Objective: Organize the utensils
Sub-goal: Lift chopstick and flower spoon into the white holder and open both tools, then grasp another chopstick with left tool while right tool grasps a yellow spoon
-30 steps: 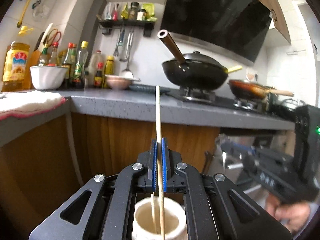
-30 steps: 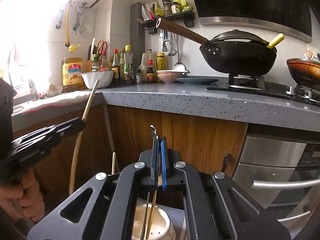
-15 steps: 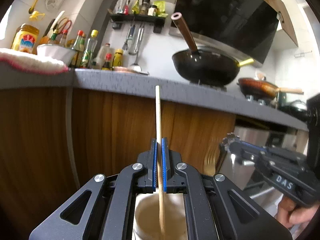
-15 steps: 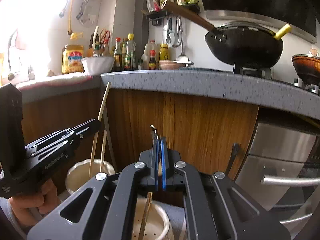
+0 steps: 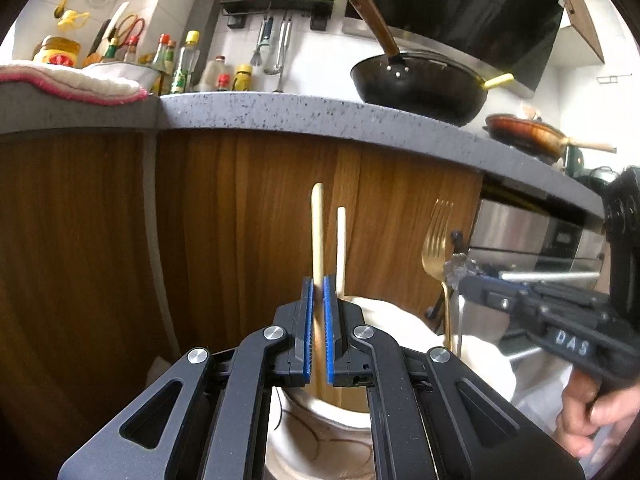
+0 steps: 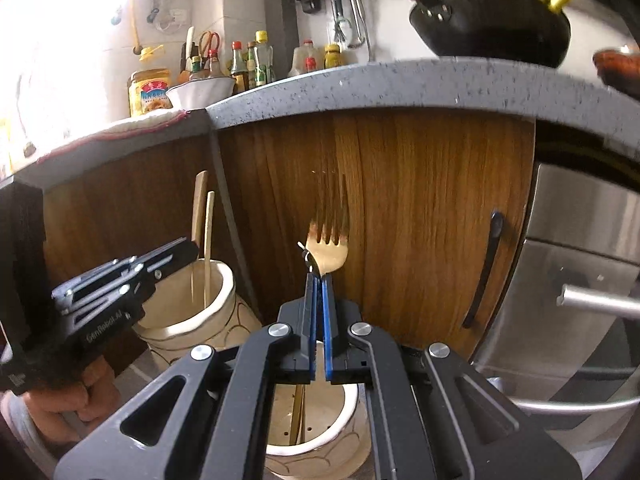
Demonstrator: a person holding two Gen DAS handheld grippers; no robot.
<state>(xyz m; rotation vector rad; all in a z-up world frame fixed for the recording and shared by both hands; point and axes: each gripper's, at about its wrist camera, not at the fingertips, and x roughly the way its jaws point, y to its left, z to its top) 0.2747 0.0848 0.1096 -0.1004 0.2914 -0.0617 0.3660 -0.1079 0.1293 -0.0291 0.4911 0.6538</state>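
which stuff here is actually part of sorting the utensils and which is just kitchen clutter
Part of the job:
- left gripper, shut on a chopstick
- right gripper, shut on a gold fork
- left holder with a second chopstick
- right holder

Just lying about:
- black wok
- sauce bottles
- towel
- white bowl

Two matching black hand-held grippers

The left gripper (image 5: 316, 300) and right gripper (image 6: 319, 300) share dark angular link arms with triangular cut-outs, round silver screws at the joints and blue ribbed pads lining narrow black fingers. White lettering marks each side: "DAS" on the right one, "GenRobot.AI" on the left.
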